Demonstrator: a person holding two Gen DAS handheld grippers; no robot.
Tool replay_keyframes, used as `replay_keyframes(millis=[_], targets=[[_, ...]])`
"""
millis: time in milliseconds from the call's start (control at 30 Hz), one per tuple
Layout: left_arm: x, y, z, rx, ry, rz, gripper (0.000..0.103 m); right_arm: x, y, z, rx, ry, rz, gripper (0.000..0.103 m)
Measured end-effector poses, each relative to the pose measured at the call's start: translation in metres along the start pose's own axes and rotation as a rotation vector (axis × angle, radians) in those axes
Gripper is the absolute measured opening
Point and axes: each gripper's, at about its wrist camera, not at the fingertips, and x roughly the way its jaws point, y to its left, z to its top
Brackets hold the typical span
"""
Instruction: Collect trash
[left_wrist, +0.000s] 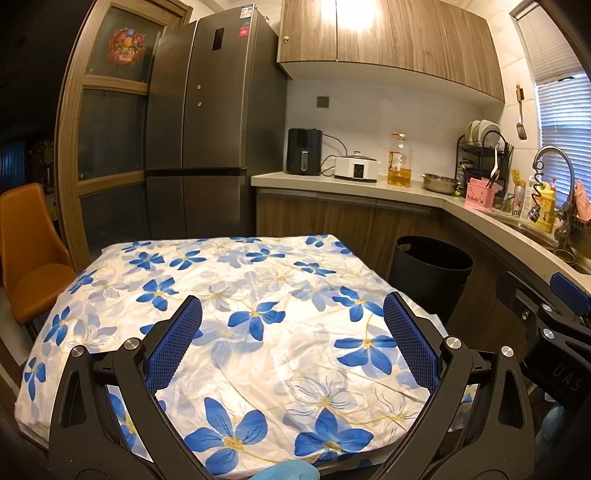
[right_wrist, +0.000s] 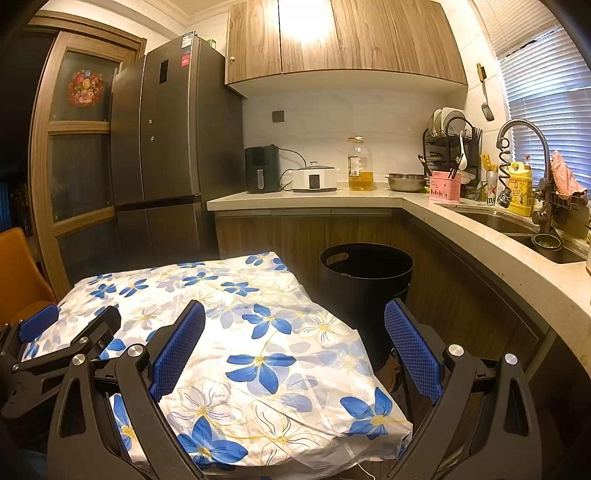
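Left gripper (left_wrist: 291, 343) is hovering over the near part of the table, jaws spread wide, nothing between the blue pads (left_wrist: 173, 347). Right gripper (right_wrist: 295, 350) is hovering over the table's right edge, jaws also spread wide and holding nothing. A blue glove (left_wrist: 284, 472) is peeking in at the bottom of the left view.

Floral tablecloth (left_wrist: 258, 295), white with blue flowers, is covering the table (right_wrist: 236, 474); no loose trash is showing on it.

Black trash bin (right_wrist: 365, 280) is standing upright on the floor just beyond the table's right side, against the lower cabinets, mouth opening upward, a handle slot in its rim facing left.

Orange chair (left_wrist: 29, 251) is sitting left of the table. Farther back, a countertop (right_wrist: 295, 197) is running along the wall and turning right toward the sink (right_wrist: 517, 225) and faucet (right_wrist: 524, 129). A dark fridge (left_wrist: 207, 122) is standing at the far left.
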Motion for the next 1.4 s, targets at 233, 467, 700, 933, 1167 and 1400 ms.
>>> replay_keyframes(millis=[233,467,700,933,1167,1400], targets=[[-0.0001,0.0000,0.0000,0.000,-0.001,0.000,0.097,-0.0009,0.0000,0.0006,0.002,-0.003,-0.001,0.094],[-0.0001,0.0006,0.0005,0.000,-0.001,0.002,0.097,-0.0018,-0.0005,0.0014,0.003,-0.003,0.000,0.094],[0.0000,0.0014,0.0021,0.000,-0.002,0.004,0.097,-0.0020,-0.0008,0.0015,0.004,-0.005,-0.001,0.094],[-0.0002,0.0010,0.0014,0.000,-0.002,0.004,0.097,-0.0023,-0.0014,0.0023,0.004,-0.006,-0.002,0.094],[0.0001,0.0008,0.0013,0.003,-0.001,0.003,0.093,-0.0025,-0.0027,0.0030,0.005,-0.006,-0.002,0.094],[0.0005,0.0022,0.0033,0.012,0.001,0.008,0.065,-0.0029,-0.0039,0.0034,0.010,-0.005,-0.005,0.094]])
